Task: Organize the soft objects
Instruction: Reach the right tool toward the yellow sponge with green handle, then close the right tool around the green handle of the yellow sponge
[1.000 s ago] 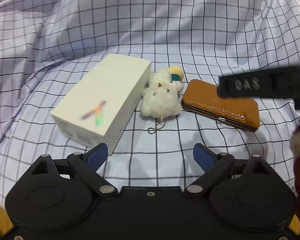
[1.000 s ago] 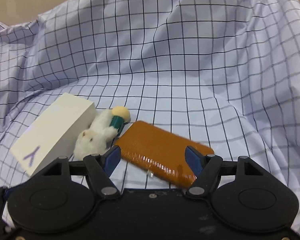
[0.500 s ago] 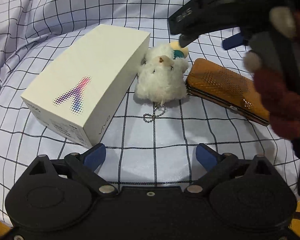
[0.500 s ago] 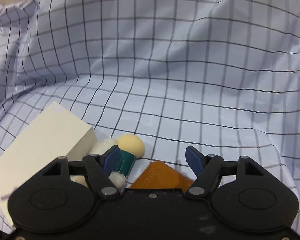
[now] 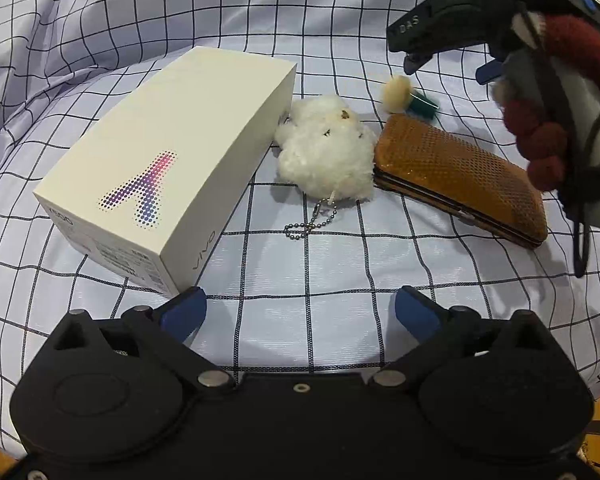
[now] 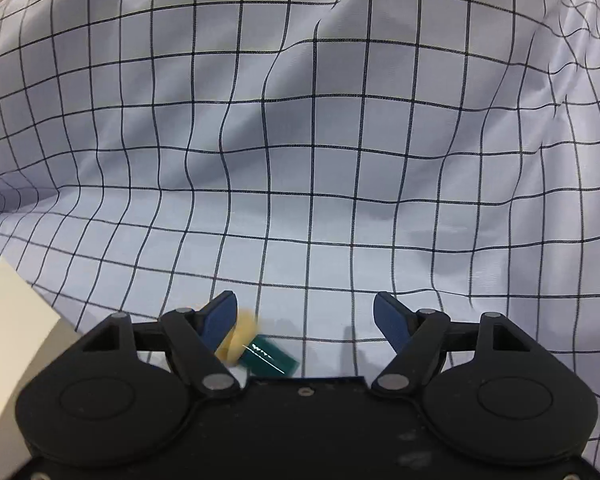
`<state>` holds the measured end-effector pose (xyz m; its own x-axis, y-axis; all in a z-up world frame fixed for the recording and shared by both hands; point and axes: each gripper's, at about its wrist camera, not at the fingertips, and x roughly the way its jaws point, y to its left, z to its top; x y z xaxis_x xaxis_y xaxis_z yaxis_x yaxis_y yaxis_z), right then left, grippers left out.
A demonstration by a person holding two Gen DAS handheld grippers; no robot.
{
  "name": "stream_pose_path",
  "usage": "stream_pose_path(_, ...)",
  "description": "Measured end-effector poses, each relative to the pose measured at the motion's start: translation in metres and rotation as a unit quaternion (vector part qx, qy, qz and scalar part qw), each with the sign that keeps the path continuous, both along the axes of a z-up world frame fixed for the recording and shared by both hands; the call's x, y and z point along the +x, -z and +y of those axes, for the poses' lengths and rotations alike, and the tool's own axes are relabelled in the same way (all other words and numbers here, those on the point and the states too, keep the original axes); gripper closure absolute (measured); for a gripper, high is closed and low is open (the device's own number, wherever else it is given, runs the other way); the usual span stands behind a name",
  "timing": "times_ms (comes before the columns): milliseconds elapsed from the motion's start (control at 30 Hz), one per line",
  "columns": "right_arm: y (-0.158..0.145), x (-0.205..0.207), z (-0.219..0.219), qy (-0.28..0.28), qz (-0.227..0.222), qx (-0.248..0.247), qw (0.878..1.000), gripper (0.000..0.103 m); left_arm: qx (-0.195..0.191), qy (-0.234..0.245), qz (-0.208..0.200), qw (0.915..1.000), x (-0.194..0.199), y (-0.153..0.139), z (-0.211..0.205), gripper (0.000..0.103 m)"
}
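A white plush toy (image 5: 326, 152) is seen at the centre of the left wrist view, lying on a checked cloth (image 5: 340, 280) well ahead of the left tool (image 5: 300, 312), whose blue fingers (image 5: 184, 312) are spread wide with nothing between them. The toy is wedged between a white box (image 5: 168, 160) on its left and an orange case (image 5: 460, 178) on its right, touching both. Its ball chain (image 5: 312, 224) trails toward the lower edge of the frame.

A small brush with a green handle (image 5: 410, 98) lies just behind the toy, at the case's far corner; its pale round head points to the left and its long axis runs left to right. The right tool (image 5: 448, 60) is held above it in the upper right of the frame. In the right wrist view the brush (image 6: 256, 350) sits low, just beside the left finger (image 6: 220, 320) of the right tool (image 6: 304, 320), whose fingers are spread wide and hold nothing.

Bare cloth is left between the left tool and the objects, and the cloth rises in folds at the upper edge of both views. The box corner (image 6: 12, 336) is cut off at the lower left of the right wrist view.
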<state>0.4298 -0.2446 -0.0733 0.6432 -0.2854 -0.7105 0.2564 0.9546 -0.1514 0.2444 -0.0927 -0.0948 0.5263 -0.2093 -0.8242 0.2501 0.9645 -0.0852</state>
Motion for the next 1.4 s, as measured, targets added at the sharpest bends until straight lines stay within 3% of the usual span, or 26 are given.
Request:
stream_pose_path(200, 0.007, -0.019, 0.007, -0.005, 0.005, 0.010, 1.000, 0.028, -0.002, 0.001, -0.003, 1.0000, -0.001, 0.000, 0.001, 0.005)
stream_pose_path(367, 0.015, -0.025, 0.008, 0.035, 0.002, 0.029, 0.999, 0.027, -0.002, 0.001, -0.003, 1.0000, -0.001, 0.000, 0.001, 0.005)
stream_pose_path(567, 0.014, -0.019, -0.008, 0.099, -0.006, 0.103, 0.990, 0.027, -0.004, -0.001, -0.002, 1.0000, -0.001, 0.000, 0.001, 0.005)
stream_pose_path(700, 0.015, -0.015, -0.012, 0.118, -0.009, 0.123, 0.985, 0.027, -0.003, -0.002, -0.004, 1.0000, -0.001, -0.001, 0.000, 0.005)
stream_pose_path(967, 0.028, 0.007, -0.009, 0.114, 0.018, 0.149, 0.982, 0.035, -0.007, 0.000, -0.003, 1.0000, 0.000, -0.001, 0.001, 0.005)
stream_pose_path(1067, 0.031, 0.016, -0.008, 0.113, 0.022, 0.131, 0.985, 0.054, -0.007, 0.000, -0.005, 1.0000, -0.001, -0.001, 0.001, 0.005)
stream_pose_path(1200, 0.033, 0.022, -0.017, 0.099, 0.022, 0.129, 0.986, 0.057, -0.008, 0.001, -0.005, 1.0000, -0.002, 0.000, 0.002, 0.005)
stream_pose_path(1233, 0.032, 0.024, -0.019, 0.091, 0.023, 0.127, 0.987, 0.062, -0.008, 0.001, -0.005, 1.0000, -0.002, 0.000, 0.002, 0.005)
stream_pose_path(1300, 0.029, 0.020, -0.022, 0.072, 0.028, 0.116, 0.990, 0.085, -0.009, 0.001, -0.005, 1.0000, -0.002, 0.000, 0.002, 0.005)
stream_pose_path(1400, 0.021, 0.008, -0.032, 0.055, 0.029, 0.115, 0.991, 0.084, -0.010, 0.000, -0.005, 0.9999, -0.002, 0.000, 0.002, 0.005)
